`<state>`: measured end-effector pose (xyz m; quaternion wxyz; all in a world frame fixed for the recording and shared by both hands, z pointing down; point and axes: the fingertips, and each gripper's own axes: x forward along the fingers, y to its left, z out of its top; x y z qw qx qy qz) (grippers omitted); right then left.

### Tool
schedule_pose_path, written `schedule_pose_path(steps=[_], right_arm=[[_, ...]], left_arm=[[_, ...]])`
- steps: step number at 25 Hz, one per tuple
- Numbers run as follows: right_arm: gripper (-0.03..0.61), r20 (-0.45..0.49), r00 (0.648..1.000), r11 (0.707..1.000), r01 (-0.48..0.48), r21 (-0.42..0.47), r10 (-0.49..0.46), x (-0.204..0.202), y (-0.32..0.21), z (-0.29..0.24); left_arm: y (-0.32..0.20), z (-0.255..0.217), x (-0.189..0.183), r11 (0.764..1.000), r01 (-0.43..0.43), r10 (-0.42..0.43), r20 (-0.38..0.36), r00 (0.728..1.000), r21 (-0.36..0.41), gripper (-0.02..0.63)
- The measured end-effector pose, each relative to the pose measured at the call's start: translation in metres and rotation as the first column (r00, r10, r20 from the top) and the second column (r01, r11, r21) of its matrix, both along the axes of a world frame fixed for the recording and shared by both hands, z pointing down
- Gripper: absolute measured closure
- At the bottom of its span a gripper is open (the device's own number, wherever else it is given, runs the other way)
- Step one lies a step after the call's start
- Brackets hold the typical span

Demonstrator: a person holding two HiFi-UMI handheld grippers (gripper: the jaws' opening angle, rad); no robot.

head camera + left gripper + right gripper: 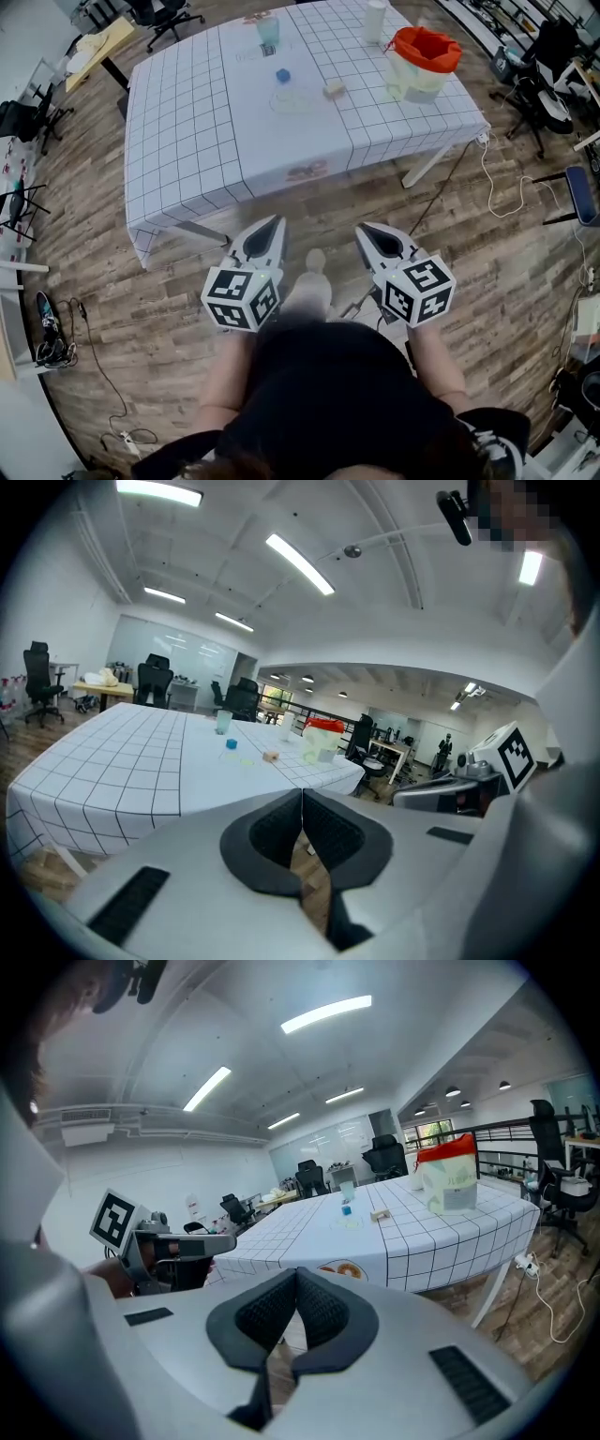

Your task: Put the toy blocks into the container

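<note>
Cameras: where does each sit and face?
Head view: on the head, steeply down at floor and table; shows left gripper, right gripper, arms, torso.
Left gripper view: on that gripper, along its shut jaws toward table; right gripper at right.
Right gripper view: on that gripper, along its shut jaws toward table; left gripper at left.
Shared: table, blue block, container.

The table (pixel 187 131) runs off the head view's top edge, the blue block (pixel 282 76) and tan block (pixel 334 88) are too tiny to read, and no clue what's inside the container (pixel 417 82).
</note>
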<state>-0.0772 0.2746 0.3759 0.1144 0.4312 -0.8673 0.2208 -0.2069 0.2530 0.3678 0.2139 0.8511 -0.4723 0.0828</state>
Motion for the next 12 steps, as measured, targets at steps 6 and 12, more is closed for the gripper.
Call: schedule_pose_path(steps=[6,12], right_arm=[[0.565,-0.021,1.000,1.000,0.002,-0.017,-0.003,0.002,-0.039,0.007],[0.565,-0.035,0.999,0.999,0.007,-0.037,-0.009,0.002,-0.089,0.010]], left_arm=[[-0.042,0.017,0.001,0.999,-0.009,0.008,-0.017,1.000,-0.032,0.584],[-0.090,0.025,0.004,0.999,-0.022,0.023,0.020,1.000,-0.040,0.584]])
